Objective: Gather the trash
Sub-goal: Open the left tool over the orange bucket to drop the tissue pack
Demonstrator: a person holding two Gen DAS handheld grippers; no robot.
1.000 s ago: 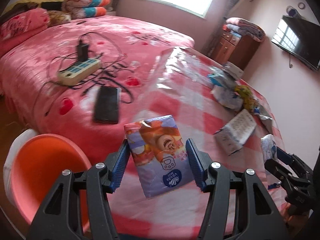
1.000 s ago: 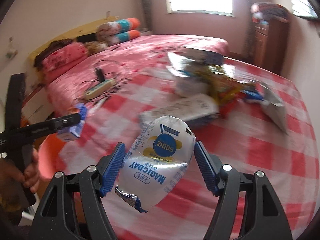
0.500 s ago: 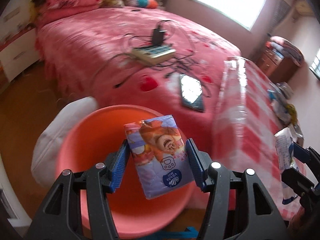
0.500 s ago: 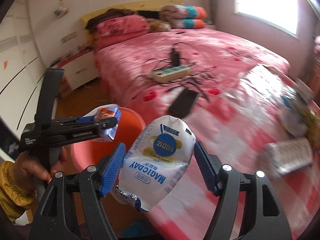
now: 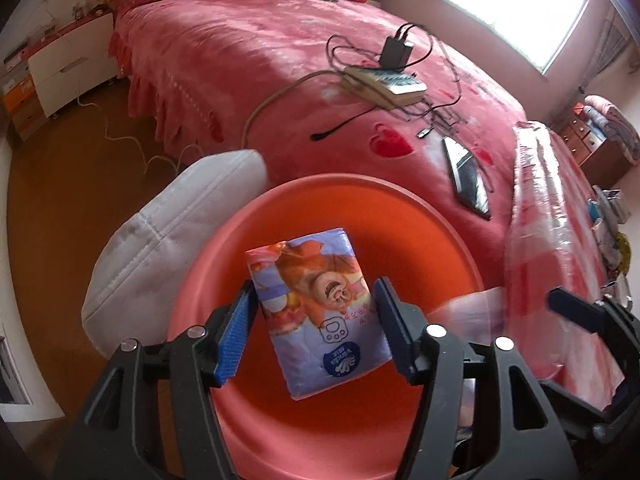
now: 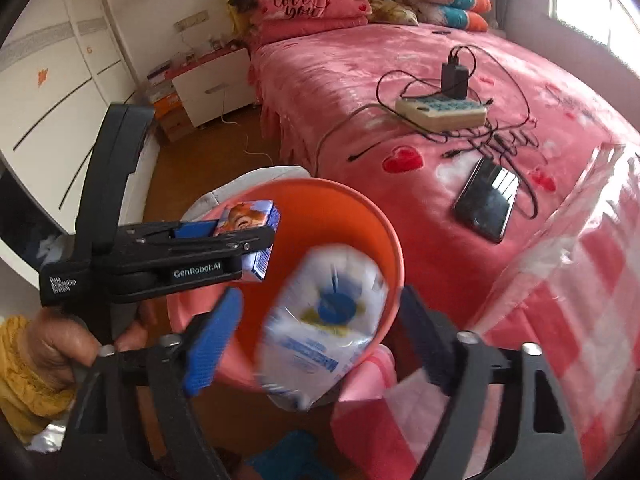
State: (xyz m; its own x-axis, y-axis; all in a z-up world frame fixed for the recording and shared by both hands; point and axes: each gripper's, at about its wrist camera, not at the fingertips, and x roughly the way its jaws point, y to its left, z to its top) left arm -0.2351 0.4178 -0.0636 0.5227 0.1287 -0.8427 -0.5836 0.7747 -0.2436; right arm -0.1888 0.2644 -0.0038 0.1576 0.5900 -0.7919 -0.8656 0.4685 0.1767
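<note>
My left gripper (image 5: 314,326) has its fingers slightly apart around a purple cartoon tissue pack (image 5: 316,312), which hangs over the orange basin (image 5: 432,216); contact with the pads is hard to judge. In the right wrist view the left gripper (image 6: 224,236) and pack (image 6: 248,216) sit above the basin (image 6: 360,208). My right gripper (image 6: 320,332) is open. The white and blue snack bag (image 6: 324,324) is blurred between its spread fingers, over the basin's near rim.
The basin stands on the floor beside a white cushion (image 5: 168,236) and the pink bed. A power strip (image 5: 384,84) with cables and a black phone (image 5: 466,176) lie on the bed. The checkered table (image 6: 580,280) with more wrappers (image 5: 612,228) is at right.
Both grippers swung left from the table to above the basin. The right gripper's jaws opened and the snack bag is dropping. The left jaws have widened a little around the tissue pack.
</note>
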